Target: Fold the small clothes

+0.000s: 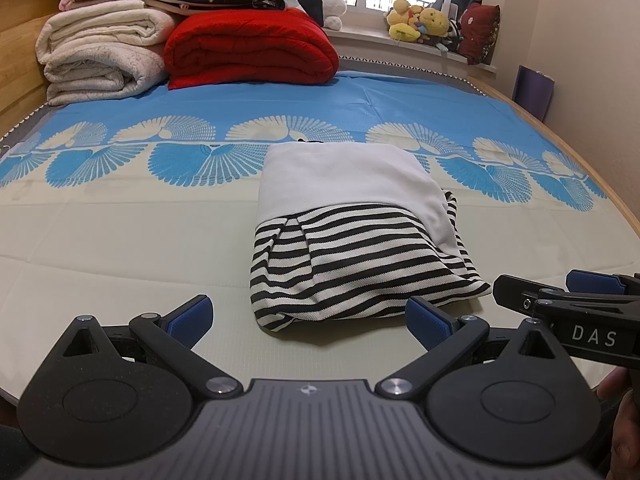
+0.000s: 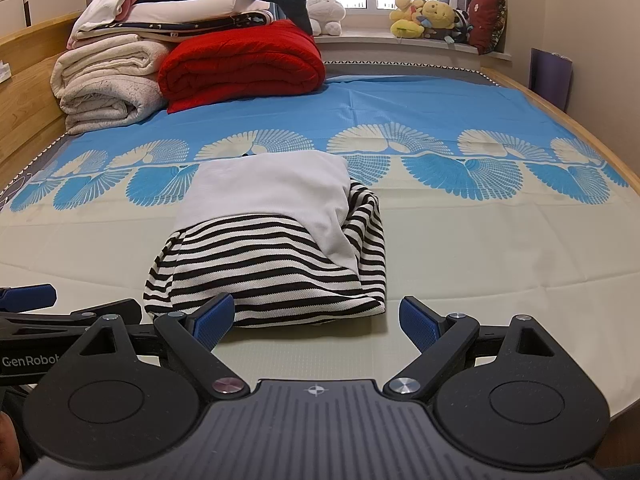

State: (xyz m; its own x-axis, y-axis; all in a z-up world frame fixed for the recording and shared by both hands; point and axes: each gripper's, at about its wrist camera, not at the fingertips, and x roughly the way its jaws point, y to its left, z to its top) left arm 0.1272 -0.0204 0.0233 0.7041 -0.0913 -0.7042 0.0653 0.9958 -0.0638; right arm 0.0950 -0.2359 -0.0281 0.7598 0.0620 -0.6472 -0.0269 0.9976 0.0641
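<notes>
Garment [image 1: 352, 236] [image 2: 276, 240]: one small folded piece, white upper part and black-and-white striped lower part. It lay flat on the bed [image 1: 120, 248] [image 2: 480, 240], on the pale part of the sheet, its far edge reaching the band of fan patterns. Its long axis ran away from both cameras, toward the window; the striped end pointed at the tongs, the white end at the far bedding. A striped fold showed along its right side, under the white layer.

Left tongs [image 1: 309, 318]: spread wide, holding nothing. They sat low over the sheet just short of the striped end, one blue pad at each side of that end, neither touching cloth.

Right tongs [image 2: 316, 320] [image 1: 560, 292]: likewise spread and empty, just short of the same striped edge. Their left pad overlapped the cloth's near corner in the right wrist view; contact could not be told. They stood just beside the left tongs.

Also on the bed, well apart at the far end: a red quilt [image 1: 252, 52] [image 2: 244, 64] and stacked white blankets [image 1: 100, 56] [image 2: 108, 80]. On the windowsill: plush toys [image 1: 420, 20] [image 2: 428, 18].
</notes>
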